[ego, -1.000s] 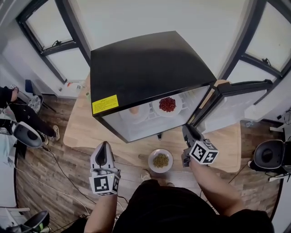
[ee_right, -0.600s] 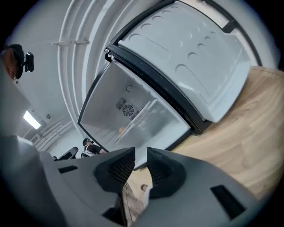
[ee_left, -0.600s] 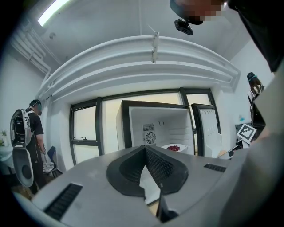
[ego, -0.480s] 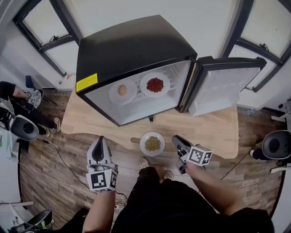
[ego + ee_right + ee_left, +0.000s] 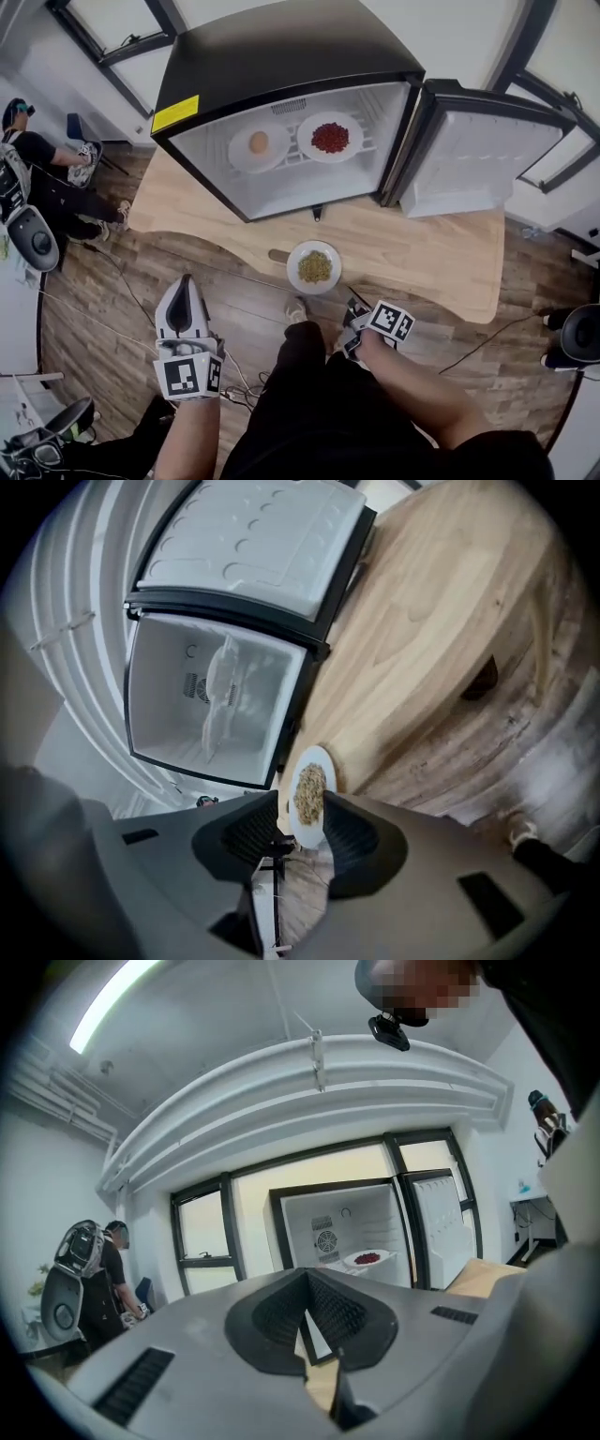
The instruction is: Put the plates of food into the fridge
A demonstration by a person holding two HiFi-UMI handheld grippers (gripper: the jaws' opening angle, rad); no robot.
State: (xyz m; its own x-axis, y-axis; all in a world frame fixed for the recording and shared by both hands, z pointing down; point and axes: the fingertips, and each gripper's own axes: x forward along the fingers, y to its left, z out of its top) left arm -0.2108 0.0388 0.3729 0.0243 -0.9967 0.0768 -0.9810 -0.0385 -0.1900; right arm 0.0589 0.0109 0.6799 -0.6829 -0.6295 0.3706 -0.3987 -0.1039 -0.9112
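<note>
The black fridge (image 5: 281,47) stands open on the wooden table (image 5: 422,253). On its shelf sit a plate with a round orange item (image 5: 259,142) and a plate of red food (image 5: 330,137). A third plate of yellow-green food (image 5: 314,267) rests on the table in front. My right gripper (image 5: 352,311) hangs below the table's near edge, pointing at that plate (image 5: 312,771). Its jaws have just been opening and hold nothing. My left gripper (image 5: 185,286) hovers over the floor to the left, shut and empty, facing the fridge (image 5: 342,1232).
The fridge door (image 5: 478,159) is swung wide to the right. A small brown object (image 5: 279,255) lies beside the plate. A person (image 5: 37,178) sits at far left near a chair (image 5: 33,239). Cables (image 5: 122,281) trail across the wood floor.
Both grippers have drawn back from the fridge toward my body. The right one dropped below the table edge, rolled and opened wider. The fridge door looks swung further open.
</note>
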